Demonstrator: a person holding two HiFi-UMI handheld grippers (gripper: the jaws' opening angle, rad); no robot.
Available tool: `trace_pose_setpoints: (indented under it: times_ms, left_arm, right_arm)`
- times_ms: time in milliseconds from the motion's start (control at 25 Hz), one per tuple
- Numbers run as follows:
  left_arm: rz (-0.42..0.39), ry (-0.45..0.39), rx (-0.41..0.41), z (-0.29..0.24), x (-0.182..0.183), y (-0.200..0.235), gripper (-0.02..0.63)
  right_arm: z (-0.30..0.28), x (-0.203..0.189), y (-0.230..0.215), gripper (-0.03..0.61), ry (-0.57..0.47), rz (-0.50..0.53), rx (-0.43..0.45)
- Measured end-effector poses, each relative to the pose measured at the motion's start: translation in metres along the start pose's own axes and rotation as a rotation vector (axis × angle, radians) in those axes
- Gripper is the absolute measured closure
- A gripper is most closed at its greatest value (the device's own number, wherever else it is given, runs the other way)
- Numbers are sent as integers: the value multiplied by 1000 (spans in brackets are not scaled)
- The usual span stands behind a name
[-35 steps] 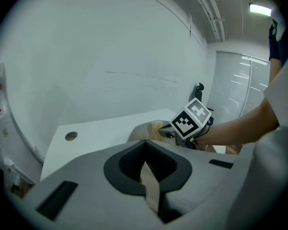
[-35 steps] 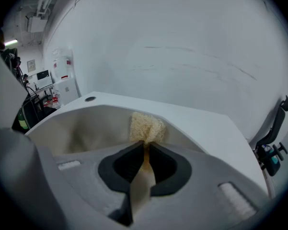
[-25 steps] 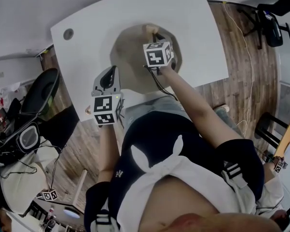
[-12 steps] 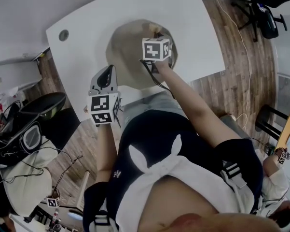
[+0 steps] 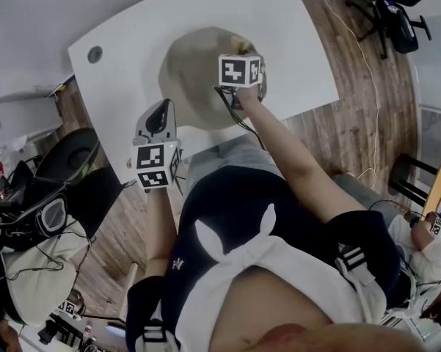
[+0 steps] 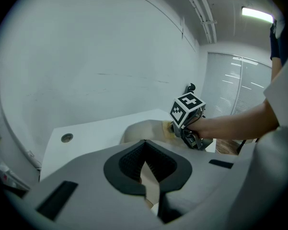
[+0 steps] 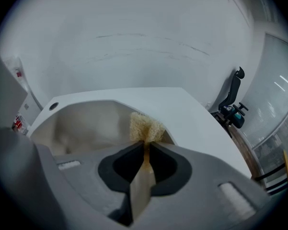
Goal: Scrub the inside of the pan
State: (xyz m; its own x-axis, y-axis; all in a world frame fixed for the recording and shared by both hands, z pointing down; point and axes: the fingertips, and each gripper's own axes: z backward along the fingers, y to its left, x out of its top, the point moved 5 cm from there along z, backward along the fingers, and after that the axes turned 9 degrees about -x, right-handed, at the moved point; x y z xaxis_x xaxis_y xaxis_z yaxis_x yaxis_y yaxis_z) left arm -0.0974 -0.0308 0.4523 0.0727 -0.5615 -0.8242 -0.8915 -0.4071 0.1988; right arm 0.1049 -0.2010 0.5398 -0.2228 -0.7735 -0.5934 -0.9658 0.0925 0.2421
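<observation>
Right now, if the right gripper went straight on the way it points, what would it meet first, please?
The right gripper holds a sponge in its tongs, so the sponge leads. Straight on, it would probably meet the far inner wall of the pan, though depth is unclear.

The pan (image 5: 194,75) sits on the table (image 5: 132,35), ahead of the left gripper (image 6: 144,150), whose jaws close on its handle (image 6: 151,188). Ahead of the right gripper (image 7: 144,147), pinched in its jaws, the sponge (image 7: 144,126) sits inside the pan, against the right wall
</observation>
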Motion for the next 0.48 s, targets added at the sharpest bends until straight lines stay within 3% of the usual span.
trace_pose_setpoints:
  times_ms: [480]
  left_arm:
    - [-13,-18,-17,16,-2,-13,614]
  right_arm:
    - [19,-16,-14,545,87,33,7]
